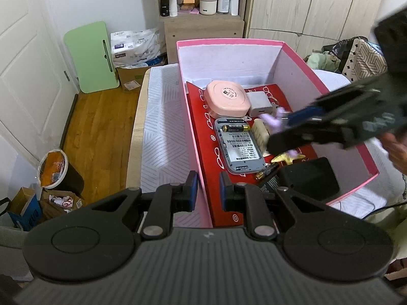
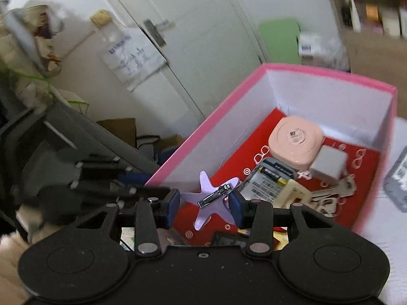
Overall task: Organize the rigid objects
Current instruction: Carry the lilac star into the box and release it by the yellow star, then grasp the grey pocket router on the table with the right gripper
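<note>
Nearest, the left gripper (image 1: 206, 190) pinches the near wall of the pink box (image 1: 300, 58), its blue pads almost together on the cardboard edge, apparently steadying it. Just beyond, the right gripper (image 2: 204, 203) holds a lilac star-shaped hair clip (image 2: 213, 198) between its half-spread fingers, the star's arms caught on the pads and its metal clasp facing up; it hangs over the near end of the box, above the red patterned liner (image 1: 201, 137). Judging by what already lies inside, the sorting looks well advanced: a grey pocket router (image 1: 237, 147) with an AA battery (image 1: 235, 128) on top, a pink rounded case (image 1: 227, 99), a white charger cube (image 1: 260, 103), a cream-coloured block (image 1: 260, 132), a gold star clip (image 1: 287, 158), a black box (image 1: 309, 176) and some keys (image 2: 338, 190) are all in. What remains seems to be setting the lilac star down (a second grey device (image 2: 396, 178) rests outside the box on the bedding, seen from the right wrist, so perhaps that too). The box sits on a white quilted bed cover (image 1: 162, 127). Farther off are a wooden floor (image 1: 101, 122), a bin (image 1: 57, 171), a green folding board (image 1: 91, 56) against the wall, a white door (image 1: 25, 63), a shelf of bottles (image 1: 201, 0) and pale wardrobes (image 1: 318, 2).
</note>
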